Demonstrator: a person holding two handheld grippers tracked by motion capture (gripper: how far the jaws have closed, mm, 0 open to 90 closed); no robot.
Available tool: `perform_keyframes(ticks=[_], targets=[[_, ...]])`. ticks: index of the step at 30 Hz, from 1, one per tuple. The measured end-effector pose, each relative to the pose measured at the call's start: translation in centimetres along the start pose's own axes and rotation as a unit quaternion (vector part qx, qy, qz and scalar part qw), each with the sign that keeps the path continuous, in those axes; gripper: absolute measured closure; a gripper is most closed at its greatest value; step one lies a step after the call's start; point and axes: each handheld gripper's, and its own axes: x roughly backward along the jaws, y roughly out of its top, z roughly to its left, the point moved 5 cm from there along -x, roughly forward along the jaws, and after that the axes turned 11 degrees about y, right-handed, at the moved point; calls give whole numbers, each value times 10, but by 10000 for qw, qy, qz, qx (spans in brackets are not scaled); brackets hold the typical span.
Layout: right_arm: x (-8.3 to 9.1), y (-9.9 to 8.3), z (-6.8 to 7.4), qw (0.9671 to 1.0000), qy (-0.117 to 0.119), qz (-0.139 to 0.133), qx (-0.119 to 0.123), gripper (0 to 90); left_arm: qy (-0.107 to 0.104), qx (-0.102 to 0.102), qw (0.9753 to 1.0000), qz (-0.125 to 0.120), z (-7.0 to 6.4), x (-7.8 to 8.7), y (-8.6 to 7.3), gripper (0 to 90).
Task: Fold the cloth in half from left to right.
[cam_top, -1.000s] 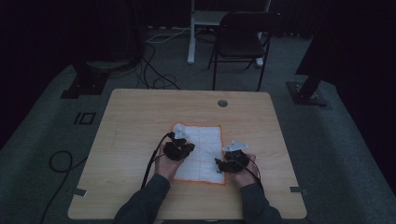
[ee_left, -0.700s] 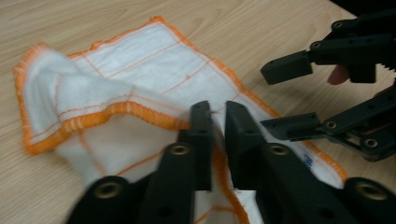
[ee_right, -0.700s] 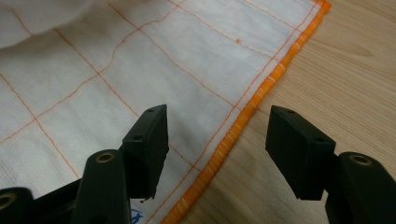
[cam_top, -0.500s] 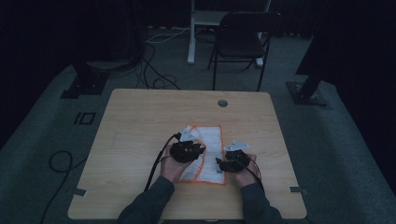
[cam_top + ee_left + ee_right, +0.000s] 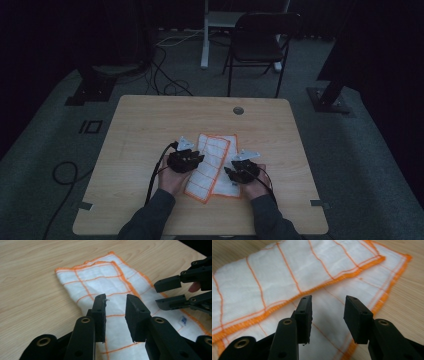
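Pale wood makes up the table [image 5: 150, 125], the largest thing in the high view, standing on a grey floor [image 5: 45, 135] with a dark chair [image 5: 260, 42] behind its far edge and a small round hole [image 5: 238, 110] near that edge. On the near half of the table lies a white cloth [image 5: 212, 160] with orange lines and an orange hem, folded so that one long flap lies over the rest.

The high view shows the whole layout: the left gripper [image 5: 185, 160] at the cloth's left edge, the right gripper [image 5: 242, 170] at its right edge, each in a hand, with sleeves coming in from the bottom and a black cable [image 5: 152, 175] trailing from the left one. It does not show how the jaws stand.

The gripper views do. In the left gripper view the left gripper [image 5: 115, 307] has its jaws parted with a clear gap, nothing between them; the cloth [image 5: 100, 282] lies flat beneath and beyond the tips, and the doubled orange hem shows at its far corner. The right gripper [image 5: 170, 293] shows farther off at the right, over the cloth's edge, its jaws apart too.

In the right gripper view the right gripper [image 5: 328, 312] is released as well, jaws wide, with the cloth [image 5: 274, 280] under them; the flap's hem [image 5: 332, 277] runs across just beyond the tips.
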Motion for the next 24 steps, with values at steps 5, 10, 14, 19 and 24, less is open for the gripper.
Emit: perform_keyframes(ticks=[5, 10, 14, 19, 24], targets=[[-8, 3, 7, 9999, 152, -13, -73, 579, 79, 29, 10000, 29, 5, 1, -5, 704], [-13, 6, 12, 9996, 268, -42, -99, 562, 128, 45, 9999, 34, 8, 1, -7, 704], [-18, 7, 15, 9995, 298, -20, -135, 562, 164, 37, 9999, 34, 9, 1, -7, 701], [-23, 9, 16, 9988, 385, -58, -298, 574, 176, 55, 9998, 42, 9, 0, -9, 699], [-26, 11, 16, 9981, 501, -95, -350, 575, 213, 12, 9997, 69, 10, -1, -10, 698]])
